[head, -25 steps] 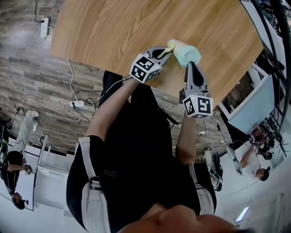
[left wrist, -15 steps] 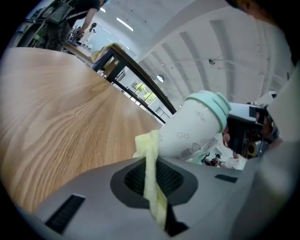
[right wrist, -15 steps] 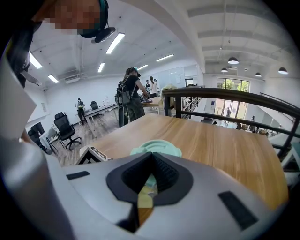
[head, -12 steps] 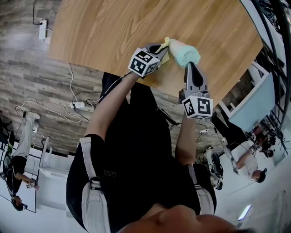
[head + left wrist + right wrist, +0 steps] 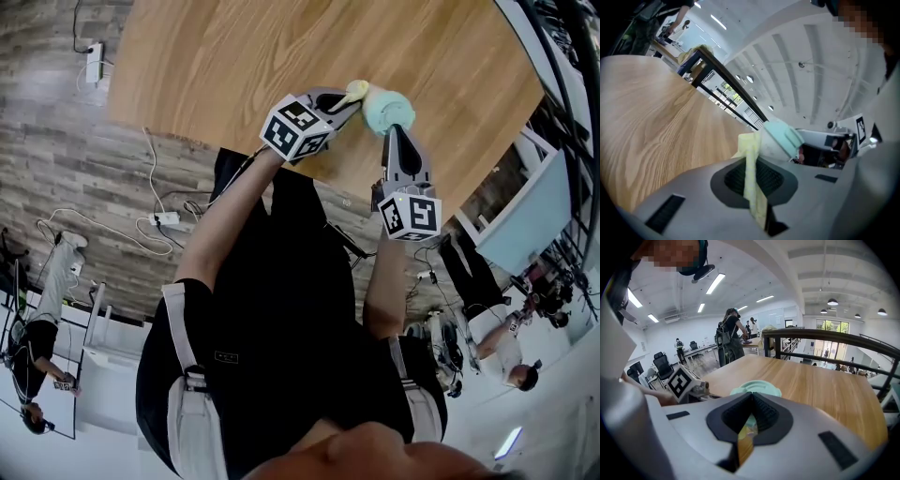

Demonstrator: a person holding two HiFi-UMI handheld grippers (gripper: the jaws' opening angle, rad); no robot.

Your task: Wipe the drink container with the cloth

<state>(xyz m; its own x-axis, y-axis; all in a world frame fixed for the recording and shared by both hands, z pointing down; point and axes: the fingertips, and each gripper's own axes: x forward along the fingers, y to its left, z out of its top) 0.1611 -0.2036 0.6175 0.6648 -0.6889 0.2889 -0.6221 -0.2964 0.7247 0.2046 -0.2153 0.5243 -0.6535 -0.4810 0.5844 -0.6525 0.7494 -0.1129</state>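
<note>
The drink container (image 5: 387, 111), white with a mint-green lid, is held above the wooden table's near edge. My right gripper (image 5: 395, 133) is shut on it from below; in the right gripper view its green lid (image 5: 756, 389) shows just past the jaws. My left gripper (image 5: 349, 99) is shut on a pale yellow cloth (image 5: 355, 92), which rests against the container's left side. In the left gripper view the cloth (image 5: 752, 178) hangs pinched between the jaws and touches the container (image 5: 777, 140) beyond them.
The wooden table (image 5: 262, 66) fills the upper part of the head view. Cables and a power strip (image 5: 157, 217) lie on the plank floor at left. A black railing (image 5: 834, 341) runs past the table's far side. People stand far off.
The left gripper with the cloth has shifted a little along the container's side, away and then back toward the lid. The right gripper and container stay almost still.
</note>
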